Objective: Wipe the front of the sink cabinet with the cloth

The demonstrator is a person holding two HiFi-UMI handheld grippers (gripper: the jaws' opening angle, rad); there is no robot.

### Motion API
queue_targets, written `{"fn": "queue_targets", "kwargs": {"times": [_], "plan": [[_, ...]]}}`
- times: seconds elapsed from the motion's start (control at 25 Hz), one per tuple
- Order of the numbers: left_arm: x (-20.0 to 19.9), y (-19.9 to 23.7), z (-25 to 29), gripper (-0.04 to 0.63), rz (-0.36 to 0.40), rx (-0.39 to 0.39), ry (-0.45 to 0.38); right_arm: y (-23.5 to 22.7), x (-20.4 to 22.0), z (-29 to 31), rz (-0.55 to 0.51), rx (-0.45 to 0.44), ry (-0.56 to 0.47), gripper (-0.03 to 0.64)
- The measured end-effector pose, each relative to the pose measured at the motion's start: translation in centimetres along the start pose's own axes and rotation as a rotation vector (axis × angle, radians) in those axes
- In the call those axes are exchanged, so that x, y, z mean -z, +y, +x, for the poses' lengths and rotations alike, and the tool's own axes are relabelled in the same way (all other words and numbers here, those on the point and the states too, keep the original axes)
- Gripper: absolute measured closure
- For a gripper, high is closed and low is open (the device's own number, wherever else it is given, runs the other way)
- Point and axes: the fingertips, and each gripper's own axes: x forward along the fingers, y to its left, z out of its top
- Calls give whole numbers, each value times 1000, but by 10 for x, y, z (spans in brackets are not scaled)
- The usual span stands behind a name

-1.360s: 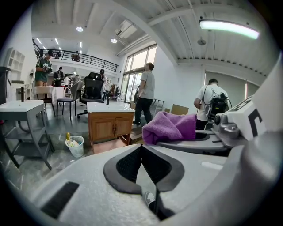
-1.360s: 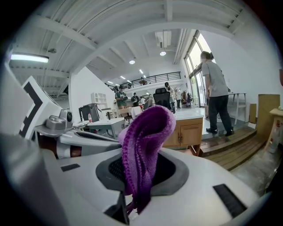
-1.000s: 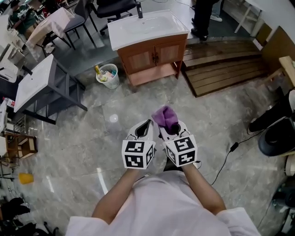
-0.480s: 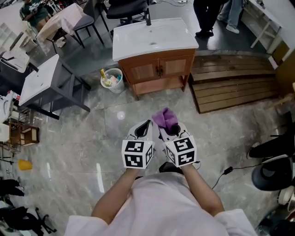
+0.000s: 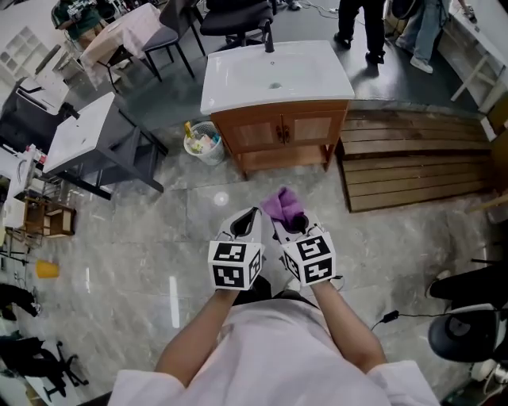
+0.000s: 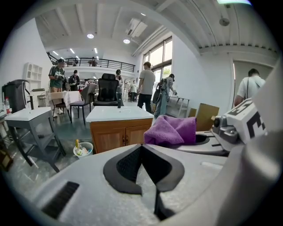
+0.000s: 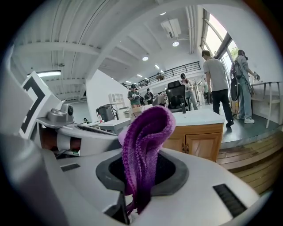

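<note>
- The sink cabinet [image 5: 279, 131] sits lower and larger in the head view than it did a second ago. More of the room behind it shows, and a second standing person [image 5: 425, 28] has come into frame beside the first [image 5: 365, 24].
- The two grippers and the cloth [image 5: 284, 204] keep the same spot in the middle of the head view as before, held out over the marble floor [image 5: 143, 238] and well apart from the cabinet.
- Two grippers are in play. The left gripper [image 5: 254, 212] has its jaws pressed together with nothing between them. The right gripper [image 5: 295, 224] is clamped on the one purple cloth, whose folded bulk stands up out of the jaws.
- The cloth touches nothing but the right gripper, and the cabinet front stands ahead of it, unwiped.
- One wooden cabinet carries one white sink top [image 5: 274, 75] and one dark faucet [image 5: 269, 36]. Its front shows two doors.
- One white wastebasket [image 5: 205, 143] stands just beside the cabinet's left end, and one slatted wooden platform [image 5: 413, 162] lies at its right.
- One grey table [image 5: 83, 131] stands off to the left, and one yellow cup [image 5: 47, 270] lies on the floor near the left edge.
</note>
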Motion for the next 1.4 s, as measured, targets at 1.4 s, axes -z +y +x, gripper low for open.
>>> {"fn": "queue_targets", "kwargs": {"times": [1.4], "plan": [[-48,289,211,589,-175,-109,6,-37,-61,375,-193,-167,101,537]]}}
